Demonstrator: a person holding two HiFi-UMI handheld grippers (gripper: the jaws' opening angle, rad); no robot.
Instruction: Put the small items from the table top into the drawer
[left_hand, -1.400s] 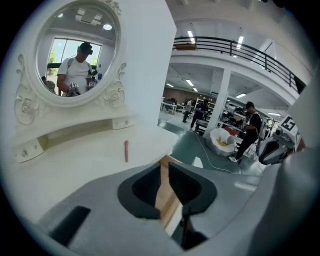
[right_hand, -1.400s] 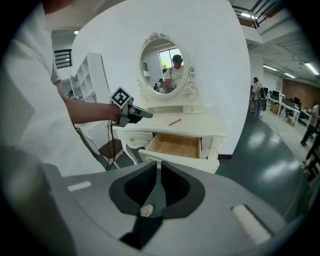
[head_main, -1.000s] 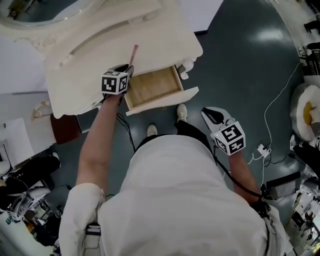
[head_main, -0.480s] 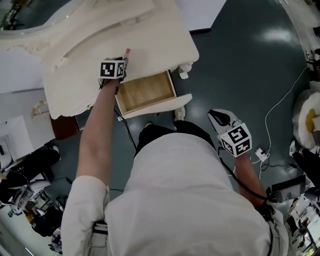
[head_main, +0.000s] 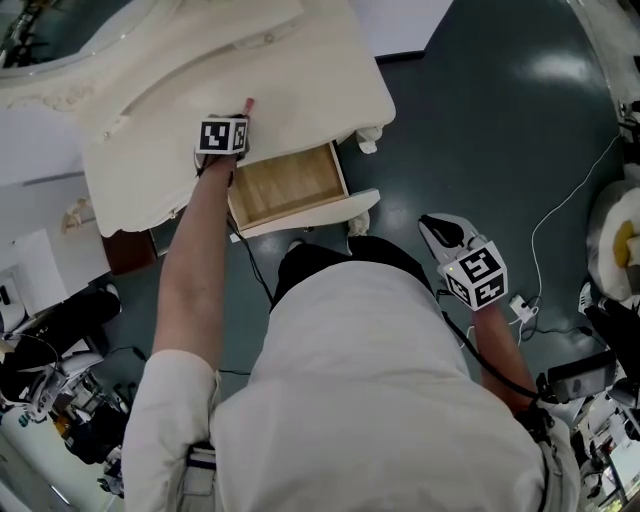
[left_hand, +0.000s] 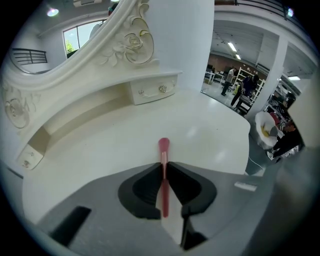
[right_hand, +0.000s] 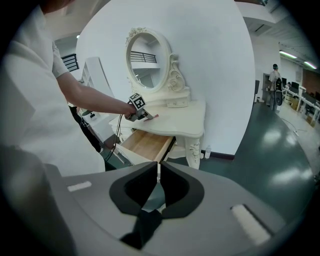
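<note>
Pinching left tool (left_hand: 163, 167): we have just closed it on a pink stick (left_hand: 163, 146) on the surface (left_hand: 100, 150).
Right tool (right_hand: 158, 174): pressed together, empty.
Drawer (head_main: 285, 185): open.

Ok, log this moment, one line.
left gripper: jaws just closed on slim pink stick on white table | right gripper: jaws shut, empty | wooden drawer: open

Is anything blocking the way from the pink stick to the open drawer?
Nothing visible does. The left gripper has just been closing its jaws on the pink stick, which lies on the table top. The drawer stands open just below the table's front edge, with nothing lying between them.
</note>
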